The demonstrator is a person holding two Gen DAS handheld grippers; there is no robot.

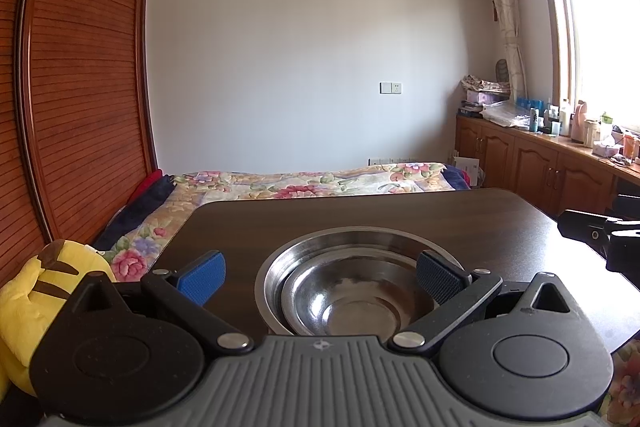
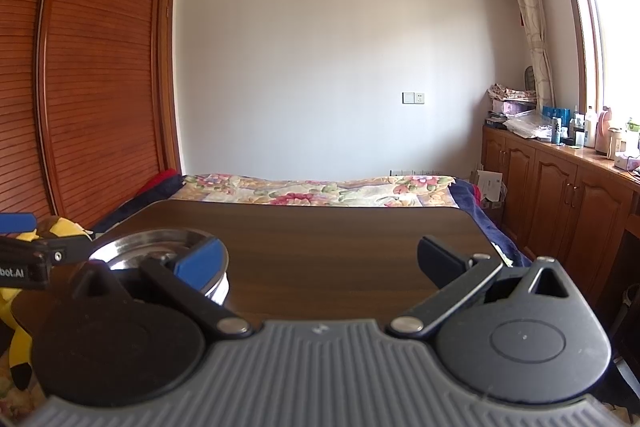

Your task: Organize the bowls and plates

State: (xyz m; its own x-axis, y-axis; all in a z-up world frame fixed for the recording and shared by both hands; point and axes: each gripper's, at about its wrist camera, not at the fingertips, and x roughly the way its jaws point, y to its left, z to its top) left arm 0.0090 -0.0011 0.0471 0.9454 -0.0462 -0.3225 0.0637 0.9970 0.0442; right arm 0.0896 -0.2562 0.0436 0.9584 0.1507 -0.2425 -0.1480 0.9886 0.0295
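Two steel bowls sit nested on the dark wooden table [image 1: 400, 211]: a smaller bowl [image 1: 360, 307] rests inside a larger bowl [image 1: 340, 247]. My left gripper [image 1: 320, 271] is open just above them, its right blue pad over the bowls' right rim and its left pad out over bare table. Nothing is held between its fingers. In the right wrist view the nested bowls [image 2: 160, 247] lie at the left, partly behind the left blue pad. My right gripper [image 2: 320, 259] stands open over bare table [image 2: 340, 239], to the right of the bowls.
A yellow plush toy [image 1: 36, 291] lies at the table's left edge. A bed with a floral quilt [image 1: 304, 183] lies beyond the table. Wooden cabinets [image 1: 540, 167] with bottles run along the right wall. A slatted wardrobe [image 1: 80, 87] stands at left.
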